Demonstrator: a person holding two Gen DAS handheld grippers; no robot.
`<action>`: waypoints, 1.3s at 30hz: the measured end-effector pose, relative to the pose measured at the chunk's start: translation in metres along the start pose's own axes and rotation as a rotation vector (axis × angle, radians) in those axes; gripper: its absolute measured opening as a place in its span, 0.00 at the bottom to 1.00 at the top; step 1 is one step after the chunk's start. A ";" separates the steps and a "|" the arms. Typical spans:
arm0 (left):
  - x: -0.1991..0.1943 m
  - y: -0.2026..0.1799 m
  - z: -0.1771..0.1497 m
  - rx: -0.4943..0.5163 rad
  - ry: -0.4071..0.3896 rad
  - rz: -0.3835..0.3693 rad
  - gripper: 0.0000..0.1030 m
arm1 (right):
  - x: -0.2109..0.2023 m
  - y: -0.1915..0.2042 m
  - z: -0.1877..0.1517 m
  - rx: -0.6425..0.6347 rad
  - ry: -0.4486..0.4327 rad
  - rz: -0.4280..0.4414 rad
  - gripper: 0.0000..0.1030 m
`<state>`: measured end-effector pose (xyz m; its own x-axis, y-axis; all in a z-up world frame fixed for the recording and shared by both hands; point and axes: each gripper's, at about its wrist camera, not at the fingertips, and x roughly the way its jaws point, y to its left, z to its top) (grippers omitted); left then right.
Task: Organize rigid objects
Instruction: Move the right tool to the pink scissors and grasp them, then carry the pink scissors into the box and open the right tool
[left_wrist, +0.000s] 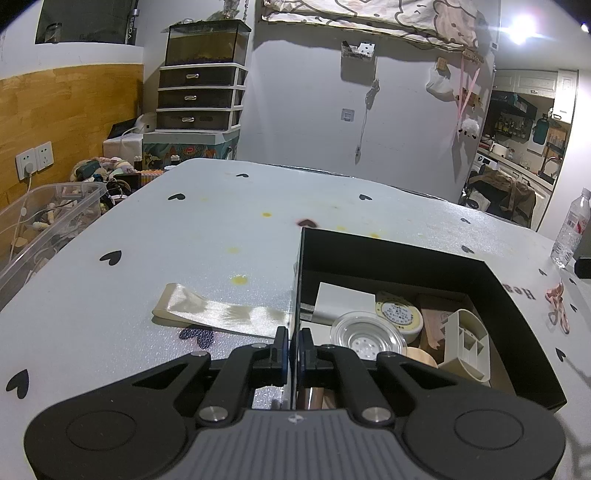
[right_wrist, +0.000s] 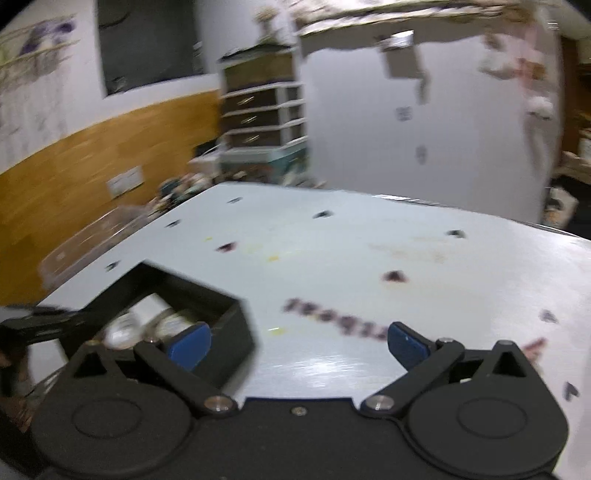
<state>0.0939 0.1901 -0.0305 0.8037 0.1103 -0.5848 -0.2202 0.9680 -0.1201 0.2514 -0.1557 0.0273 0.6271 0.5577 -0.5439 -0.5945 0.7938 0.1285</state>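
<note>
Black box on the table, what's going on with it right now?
The left hand-held gripper is shut on the near left wall of the black box, pinching its edge. The box sits open on the heart-print table and already holds a clear round lid, a roll of tape, a cream organizer and a white card. The right hand-held gripper is open, empty and over bare table right of the box; its view is motion-blurred.

1. White far wall (left_wrist: 303, 110); orange wood-panelled lower wall (left_wrist: 70, 110) at left.
2. Stacked dark plastic drawer unit (left_wrist: 199, 98) stands far left.
3. Bright ceiling light (left_wrist: 522, 26) at upper right.
4. Kitchen doorway (left_wrist: 524, 129) at far right.
</note>
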 end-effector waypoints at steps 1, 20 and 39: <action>0.000 0.000 0.000 0.000 0.000 0.001 0.05 | -0.001 -0.006 -0.003 0.007 -0.013 -0.034 1.00; 0.004 0.000 0.000 0.002 0.005 0.005 0.05 | 0.042 -0.147 -0.051 0.451 0.020 -0.417 0.71; 0.005 0.001 0.000 0.002 0.007 0.007 0.05 | 0.046 -0.133 -0.045 0.283 0.023 -0.354 0.27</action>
<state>0.0977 0.1911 -0.0337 0.7979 0.1156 -0.5916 -0.2251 0.9676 -0.1145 0.3362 -0.2465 -0.0523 0.7539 0.2366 -0.6129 -0.1821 0.9716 0.1512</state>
